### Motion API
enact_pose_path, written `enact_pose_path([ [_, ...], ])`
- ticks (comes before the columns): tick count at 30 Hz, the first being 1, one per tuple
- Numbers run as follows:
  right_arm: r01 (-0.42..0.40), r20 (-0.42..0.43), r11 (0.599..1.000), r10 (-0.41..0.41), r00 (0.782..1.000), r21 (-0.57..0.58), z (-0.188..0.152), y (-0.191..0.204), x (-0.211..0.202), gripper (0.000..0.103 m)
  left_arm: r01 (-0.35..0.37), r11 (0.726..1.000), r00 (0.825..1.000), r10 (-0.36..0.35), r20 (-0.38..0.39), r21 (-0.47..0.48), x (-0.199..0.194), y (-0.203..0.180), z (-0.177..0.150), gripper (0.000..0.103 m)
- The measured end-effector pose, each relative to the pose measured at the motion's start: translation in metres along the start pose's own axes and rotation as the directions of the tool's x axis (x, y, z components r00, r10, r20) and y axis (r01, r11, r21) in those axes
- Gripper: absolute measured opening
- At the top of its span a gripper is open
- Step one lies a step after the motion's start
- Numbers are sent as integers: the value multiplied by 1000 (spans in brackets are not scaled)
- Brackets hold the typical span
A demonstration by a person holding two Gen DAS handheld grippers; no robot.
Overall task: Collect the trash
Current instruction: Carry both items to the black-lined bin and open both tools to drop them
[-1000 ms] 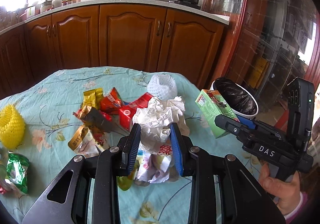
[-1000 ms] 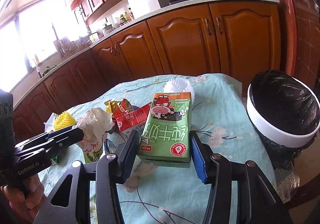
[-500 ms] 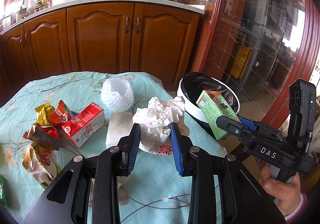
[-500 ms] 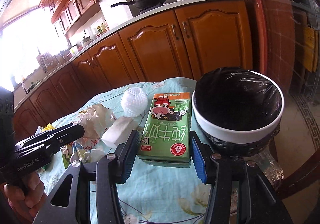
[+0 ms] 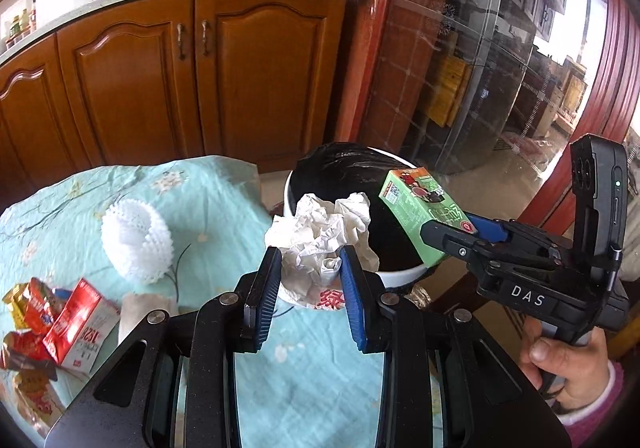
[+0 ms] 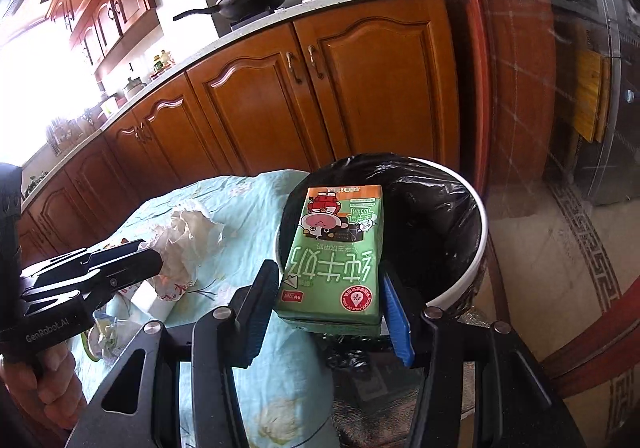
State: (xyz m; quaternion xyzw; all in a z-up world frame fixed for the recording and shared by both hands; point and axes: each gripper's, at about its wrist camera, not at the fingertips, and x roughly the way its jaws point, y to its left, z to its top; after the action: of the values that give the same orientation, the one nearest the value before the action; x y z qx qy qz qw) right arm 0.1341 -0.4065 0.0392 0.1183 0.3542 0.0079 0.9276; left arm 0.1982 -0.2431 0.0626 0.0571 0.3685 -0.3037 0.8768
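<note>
carton (image 6: 334, 254) now over bin (image 6: 478, 244)

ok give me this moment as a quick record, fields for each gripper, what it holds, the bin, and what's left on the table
left gripper: shut on the crumpled paper wad, held near the bin's rim
right gripper: shut on the green milk carton, held over the bin's opening
bin: white, black liner, beside the table edge; contents cannot be told
table: floral turquoise cloth
left on table: white foam net, red and white carton, snack wrappers
task state: neither item dropped yet
</note>
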Motion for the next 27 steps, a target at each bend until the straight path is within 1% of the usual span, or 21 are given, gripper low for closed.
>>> enact_pose_path([
  [7, 26, -76, 999, -27, 997, -18, 20, -26, 24, 51, 42, 999, 995, -40, -89, 30, 45, -17, 36, 29],
  [13, 35, -125, 999, -39, 991, -38, 31, -41, 40, 51, 31, 997, 991, -22, -133, 64, 73, -28, 54, 29],
  [22, 28, -151, 998, -35, 988, -49, 35, -49, 53, 51, 27, 996, 981, -11, -193, 81, 100, -33, 51, 31],
  [25, 30, -162, 999, -36, 986, -35, 33, -53, 55, 53, 28, 996, 978, -11, -209, 81, 105, -32, 50, 37],
  [27, 30, -164, 999, -34, 986, -25, 32, -55, 55, 54, 31, 996, 979, -15, -202, 79, 105, -33, 50, 38],
])
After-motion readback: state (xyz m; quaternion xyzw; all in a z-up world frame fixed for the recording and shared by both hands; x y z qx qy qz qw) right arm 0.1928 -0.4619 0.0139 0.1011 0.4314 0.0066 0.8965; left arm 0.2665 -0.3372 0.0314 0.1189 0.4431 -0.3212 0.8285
